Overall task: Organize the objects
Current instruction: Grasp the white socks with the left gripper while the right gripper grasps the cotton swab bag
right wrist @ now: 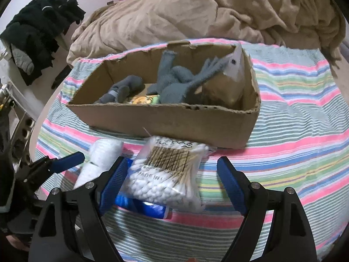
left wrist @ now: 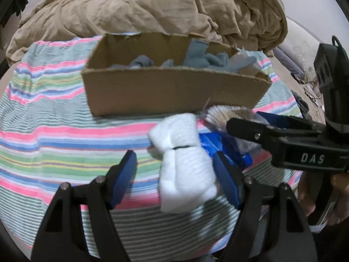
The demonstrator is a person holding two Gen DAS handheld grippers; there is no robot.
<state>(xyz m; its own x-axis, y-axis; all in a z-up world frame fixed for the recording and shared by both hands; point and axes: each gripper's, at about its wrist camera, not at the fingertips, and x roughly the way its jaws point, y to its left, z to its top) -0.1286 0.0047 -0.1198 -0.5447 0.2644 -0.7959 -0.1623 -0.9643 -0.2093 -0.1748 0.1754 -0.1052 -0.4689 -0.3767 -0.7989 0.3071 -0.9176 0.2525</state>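
Cardboard box is seen lying on a striped blanket spread over the bed, with a tan duvet bunched up on the far side. Grey socks and a paper-topped packet are held inside the box, the packet leaning in its right end.

Just near of the box, a white rolled sock bundle tied with a dark band is found between the spread fingers of the left gripper; the right finger appears to be touching it, while the left finger is kept apart from it. The jaws are wide apart and nothing is pinched.

A bag of cotton swabs is seen lying to the right of the bundle, resting partly on a blue packet. The right gripper is spread wide around the bag, with its left finger just beside the bag and its right finger well apart from it. Dark clothes are draped at the far left in the right wrist view.
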